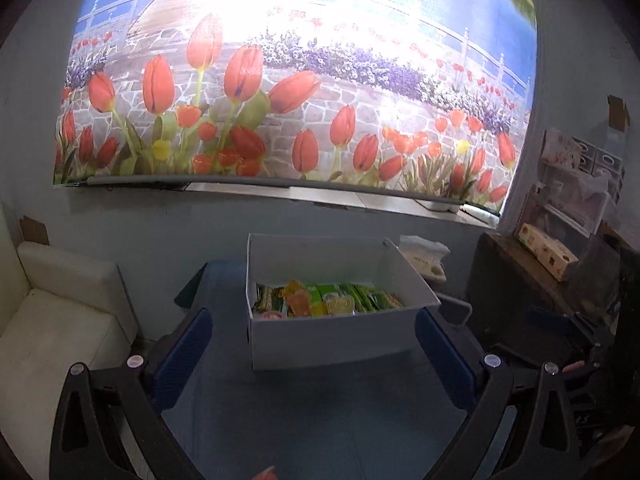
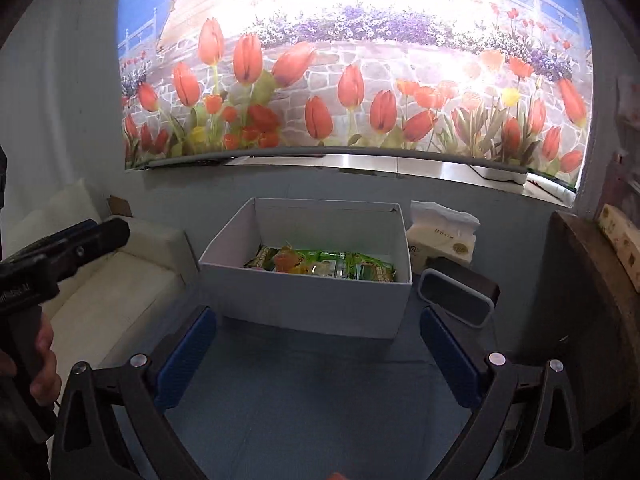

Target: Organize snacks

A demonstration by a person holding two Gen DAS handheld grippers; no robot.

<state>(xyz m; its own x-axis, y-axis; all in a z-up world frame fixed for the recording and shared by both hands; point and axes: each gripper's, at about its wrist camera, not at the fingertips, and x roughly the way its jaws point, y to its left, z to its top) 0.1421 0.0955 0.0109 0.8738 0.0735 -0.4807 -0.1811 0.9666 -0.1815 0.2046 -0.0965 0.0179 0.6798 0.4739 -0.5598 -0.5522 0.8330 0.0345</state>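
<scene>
A white cardboard box (image 1: 328, 340) stands on the blue table; it also shows in the right wrist view (image 2: 308, 304). Inside lie snacks (image 1: 328, 298): green packets and orange and yellow jelly cups, also seen in the right wrist view (image 2: 324, 266). My left gripper (image 1: 314, 344) is open and empty, its blue pads on either side of the box's near wall, a little short of it. My right gripper (image 2: 318, 344) is open and empty, just short of the box's front. The left gripper's body (image 2: 60, 256) shows at the left of the right wrist view, held by a hand.
A tissue pack (image 2: 442, 240) and a small grey-rimmed bin (image 2: 456, 300) sit right of the box. A white sofa (image 1: 52, 320) is at the left. A dark wooden cabinet (image 2: 592, 300) with a patterned box on it is at the right. A tulip mural covers the wall behind.
</scene>
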